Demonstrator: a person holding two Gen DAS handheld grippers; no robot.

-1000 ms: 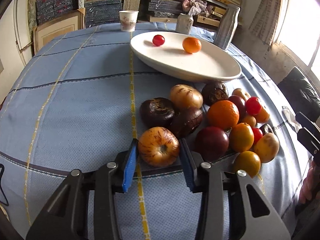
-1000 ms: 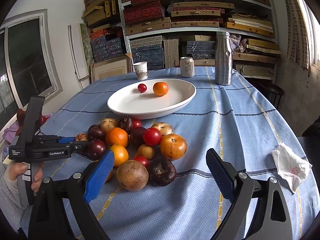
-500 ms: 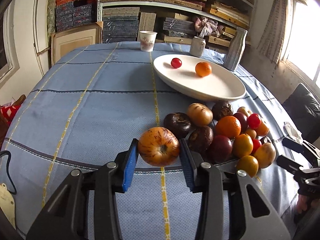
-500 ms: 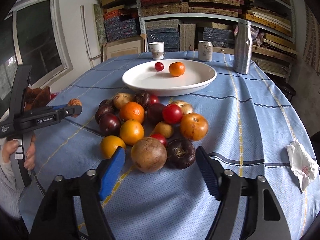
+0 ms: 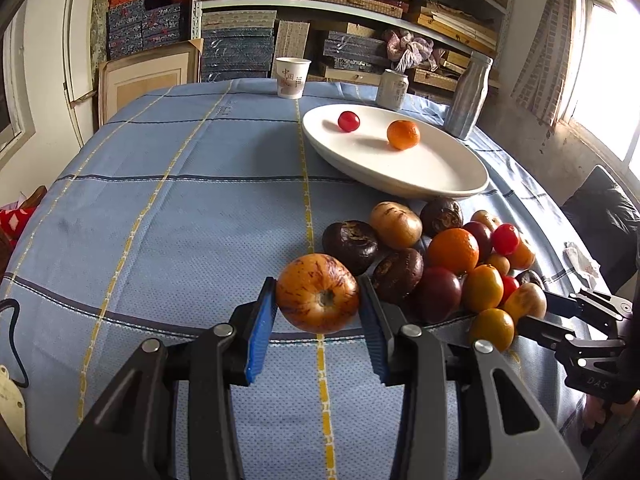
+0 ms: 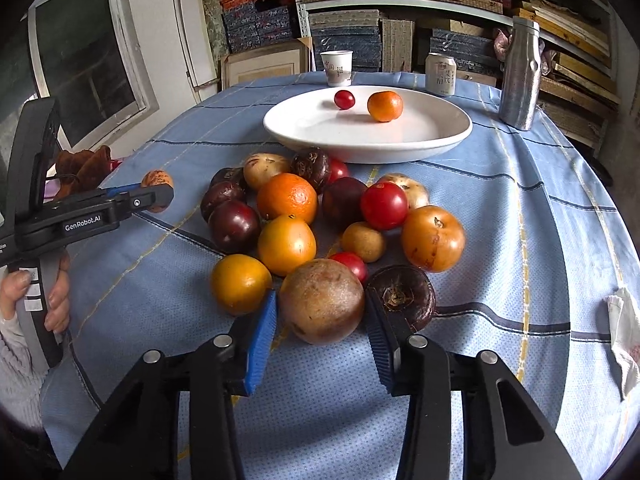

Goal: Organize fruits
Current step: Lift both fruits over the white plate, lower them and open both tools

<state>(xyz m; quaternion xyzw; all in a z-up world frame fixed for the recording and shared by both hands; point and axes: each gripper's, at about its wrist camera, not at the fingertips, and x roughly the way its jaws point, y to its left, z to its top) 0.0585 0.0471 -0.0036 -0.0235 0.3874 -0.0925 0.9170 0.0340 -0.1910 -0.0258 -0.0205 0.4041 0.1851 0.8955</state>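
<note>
We are only at the beginning: the white plate holds just a small red fruit and one orange, while the pile of fruits waits on the tablecloth. Our left gripper is clamped on a speckled orange fruit, lifted beside the pile. Our right gripper is closing its jaws around a brown round fruit at the pile's near edge.
</note>
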